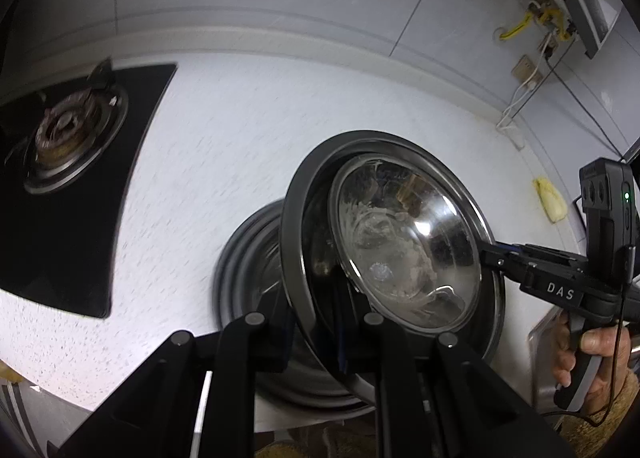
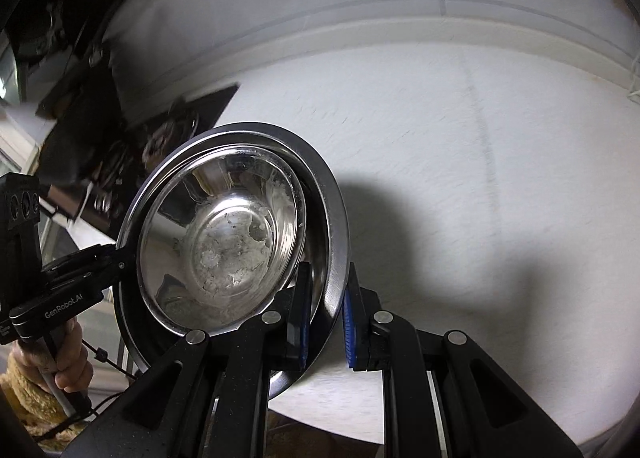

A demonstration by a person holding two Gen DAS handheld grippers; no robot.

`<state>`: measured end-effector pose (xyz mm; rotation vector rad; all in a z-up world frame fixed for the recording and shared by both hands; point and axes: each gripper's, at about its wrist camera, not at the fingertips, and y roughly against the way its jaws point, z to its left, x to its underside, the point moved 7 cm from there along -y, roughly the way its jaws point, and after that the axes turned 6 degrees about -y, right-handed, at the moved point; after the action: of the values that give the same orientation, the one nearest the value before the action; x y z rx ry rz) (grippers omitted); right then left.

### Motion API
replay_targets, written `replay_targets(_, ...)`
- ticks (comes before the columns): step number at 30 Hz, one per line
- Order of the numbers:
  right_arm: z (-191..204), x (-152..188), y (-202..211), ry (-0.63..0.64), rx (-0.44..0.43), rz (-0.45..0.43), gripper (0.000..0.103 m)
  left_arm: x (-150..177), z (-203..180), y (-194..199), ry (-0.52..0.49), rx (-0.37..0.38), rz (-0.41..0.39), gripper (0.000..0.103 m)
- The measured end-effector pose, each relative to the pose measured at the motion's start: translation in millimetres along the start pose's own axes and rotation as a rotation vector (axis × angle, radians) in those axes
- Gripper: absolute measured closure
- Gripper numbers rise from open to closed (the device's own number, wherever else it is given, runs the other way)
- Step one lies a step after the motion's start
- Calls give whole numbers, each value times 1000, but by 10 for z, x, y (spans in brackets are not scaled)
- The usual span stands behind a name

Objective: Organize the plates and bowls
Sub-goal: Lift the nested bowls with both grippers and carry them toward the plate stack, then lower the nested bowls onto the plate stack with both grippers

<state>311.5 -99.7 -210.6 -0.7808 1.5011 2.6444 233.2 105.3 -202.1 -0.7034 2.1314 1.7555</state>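
Above the speckled white countertop [image 1: 208, 161], in the left wrist view, a shiny round stainless-steel bowl [image 1: 408, 242] with whitish residue sat tilted inside a wider dark-rimmed round metal plate [image 1: 294, 242], lifted over another grey-rimmed metal dish [image 1: 244, 258]; the left gripper [image 1: 316, 322] pinched the plate's near rim, and the right gripper [image 1: 490, 254] met the far edge. A black gas burner [image 1: 68, 137] lay well apart. From the right wrist view, the right gripper [image 2: 326, 318] straddled the plate's [image 2: 336, 217] rim with a narrow gap, its blue pads [image 2: 350, 322] seemingly touching. Rigid, light and slippery steel would likely slide; the loose bowl [image 2: 224, 242] could tip, so opposite rim grips suited.
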Motion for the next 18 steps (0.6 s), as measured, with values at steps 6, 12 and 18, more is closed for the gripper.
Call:
replay_targets(6, 65, 187, -268, -33, 37, 57, 90, 244, 249, -210, 19, 47, 50, 89)
replay_targets(12, 102, 207, -409, -40, 78, 83, 90, 285, 308, -395, 29, 65, 62, 89)
replay_targets(18, 148, 193, -578, -35, 63, 84, 90, 303, 304, -463, 36, 32, 36, 89)
